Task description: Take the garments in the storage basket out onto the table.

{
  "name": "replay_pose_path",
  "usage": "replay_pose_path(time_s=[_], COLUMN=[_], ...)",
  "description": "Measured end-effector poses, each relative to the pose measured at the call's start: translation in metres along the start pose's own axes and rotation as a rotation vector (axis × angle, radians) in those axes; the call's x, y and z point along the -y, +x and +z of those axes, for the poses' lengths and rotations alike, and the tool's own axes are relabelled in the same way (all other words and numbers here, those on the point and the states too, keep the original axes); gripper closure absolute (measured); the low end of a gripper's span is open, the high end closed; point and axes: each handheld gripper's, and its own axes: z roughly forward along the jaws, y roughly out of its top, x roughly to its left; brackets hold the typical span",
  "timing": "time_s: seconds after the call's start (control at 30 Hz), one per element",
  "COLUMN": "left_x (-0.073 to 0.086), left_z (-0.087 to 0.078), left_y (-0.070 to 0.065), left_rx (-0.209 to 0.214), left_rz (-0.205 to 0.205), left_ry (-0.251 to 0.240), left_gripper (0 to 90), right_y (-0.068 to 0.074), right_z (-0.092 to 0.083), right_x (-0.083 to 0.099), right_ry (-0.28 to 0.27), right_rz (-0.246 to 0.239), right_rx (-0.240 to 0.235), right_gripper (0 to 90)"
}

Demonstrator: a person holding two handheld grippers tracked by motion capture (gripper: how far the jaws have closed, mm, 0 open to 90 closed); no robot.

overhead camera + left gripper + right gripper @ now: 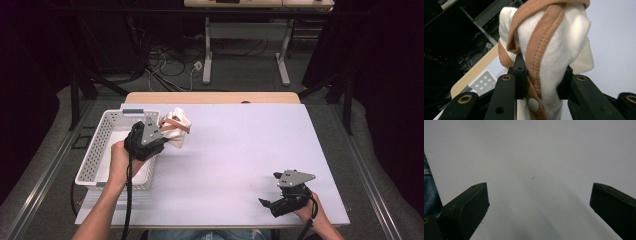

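Note:
A cream baby garment (176, 127) with tan-orange trim hangs bunched just right of the white basket (100, 150), above the table. My left gripper (161, 132) is shut on the garment (554, 50); its black jaws pinch the cloth just above a white snap button (533, 104). My right gripper (267, 202) rests low near the table's front right, held by a hand. Its two jaws stand wide apart with nothing between them, over bare white surface (536, 170).
The perforated white basket sits at the table's left edge, its rim (482, 82) just behind my left gripper. The white tabletop (240, 145) spreads between the two hands. Beyond the far wooden edge are desk legs and cables on the floor.

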Motion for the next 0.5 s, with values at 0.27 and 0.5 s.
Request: replay_pose_path(time_s=[0.27,0.5], left_x=[-0.006,-0.010], left_z=[0.007,0.015], left_y=[-0.005,-0.009], left_rx=[0.027,0.046], left_rz=[0.011,0.015], left_ry=[-0.003,-0.010], left_gripper=[69.3,69.2], right_y=[0.000,0.000], right_z=[-0.001,-0.001], right_x=[0.000,0.000], right_ry=[0.000,0.008], right_rz=[-0.002,0.000], right_rx=[0.006,0.005], right_gripper=[2.0,1.8])
